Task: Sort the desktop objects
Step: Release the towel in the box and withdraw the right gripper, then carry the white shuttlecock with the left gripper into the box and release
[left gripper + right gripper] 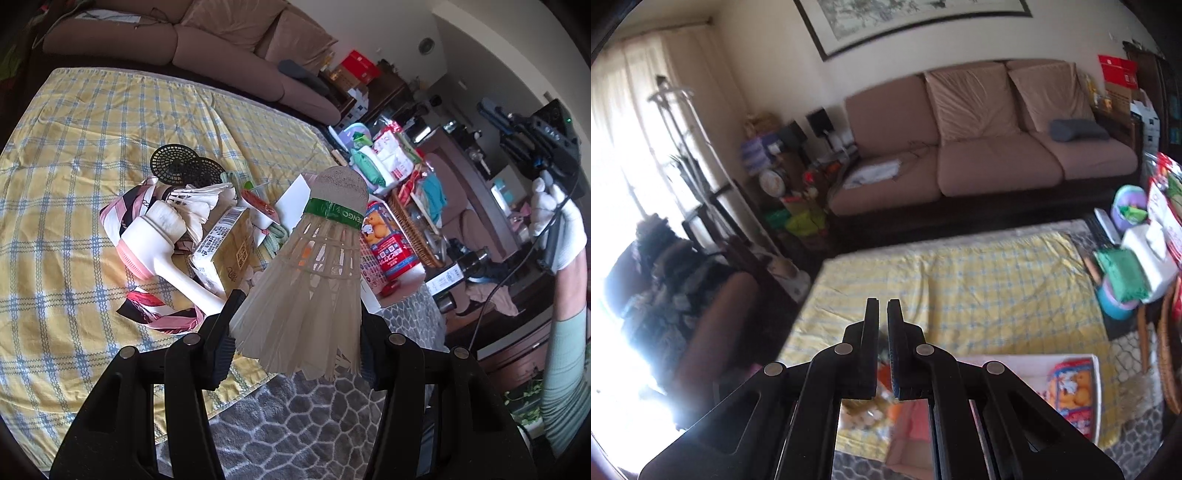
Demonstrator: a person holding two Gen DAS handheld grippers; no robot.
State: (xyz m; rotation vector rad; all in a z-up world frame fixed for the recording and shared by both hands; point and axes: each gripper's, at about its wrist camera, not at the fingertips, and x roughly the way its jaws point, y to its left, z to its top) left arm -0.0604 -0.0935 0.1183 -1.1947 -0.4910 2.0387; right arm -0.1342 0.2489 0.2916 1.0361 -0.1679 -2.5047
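Between the left gripper (295, 332) fingers, a shuttlecock (314, 280) reads "ENGO".

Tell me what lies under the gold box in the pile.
The gold box rests tilted on the pile, over part of the patterned cloth and beside the white brush. What lies directly beneath it is covered.

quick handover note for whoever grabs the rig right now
Left tongs: shut on a shuttlecock, held by its feathers, cork end pointing away, lifted above the table edge.
Right tongs: nearly closed, holding nothing, raised above the yellow checked cloth.
Pile on the cloth: more shuttlecocks, white brush with pink head, gold box, black mesh discs, patterned scarf.
White tray at the table's near corner holds a colourful bear-print pack.
Done: one shuttlecock picked. Left: place it, then sort the pile.
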